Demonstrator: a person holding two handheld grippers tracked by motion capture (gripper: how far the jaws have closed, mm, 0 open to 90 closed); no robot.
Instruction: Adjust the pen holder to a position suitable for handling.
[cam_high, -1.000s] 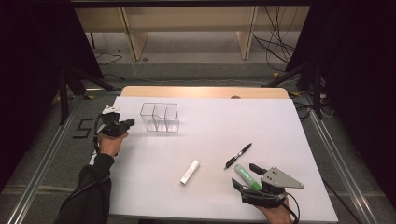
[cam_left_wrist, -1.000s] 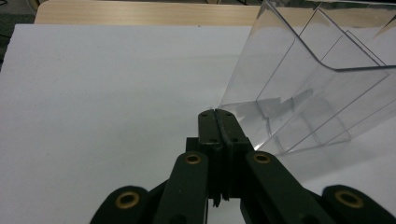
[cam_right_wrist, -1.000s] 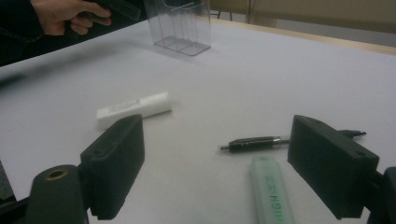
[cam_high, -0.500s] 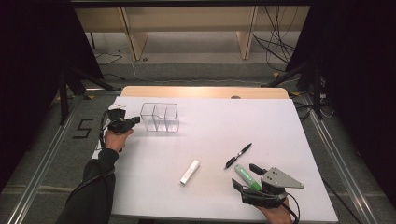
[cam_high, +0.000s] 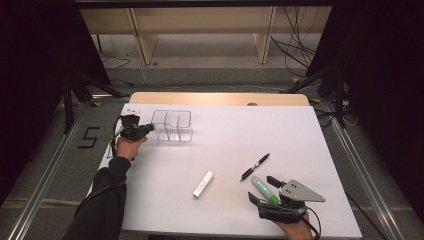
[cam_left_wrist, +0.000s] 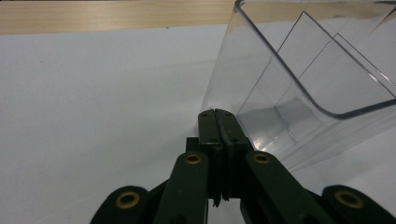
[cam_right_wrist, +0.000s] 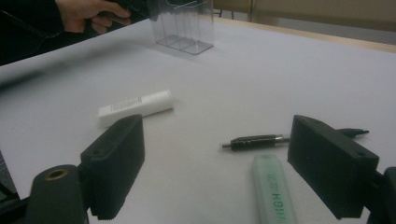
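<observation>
Clear plastic organizer (cam_high: 172, 125) stands upright on the white table (cam_high: 300, 150), toward its far left part, with inner dividers visible. In the left gripper view its near wall (cam_left_wrist: 299, 84) sits just right of and beyond the jaw tips, very close; whether it actually touches them cannot be told.

Left gripper (cam_high: 145, 129): jaws pressed fully together, nothing between them, tips aimed at the organizer's left end. In the left gripper view the closed tips (cam_left_wrist: 218, 122) lie low over the table surface.

Right gripper (cam_high: 262, 187): near the table's front right edge, well apart from the organizer, held in the person's hand. Jaws stand wide apart and hold nothing; in the right gripper view the two black pads (cam_right_wrist: 116, 163) frame the table ahead.

Green highlighter (cam_high: 265, 190) lies on the table between the right gripper's open jaws, not pinched; lettering shows along its barrel (cam_right_wrist: 275, 191).

Black pen (cam_high: 255, 166) lies just beyond the highlighter, past the right gripper's tips.

White tube (cam_high: 203, 184) lies flat to the left of the right gripper, between the two grippers, apart from pen and highlighter.
</observation>
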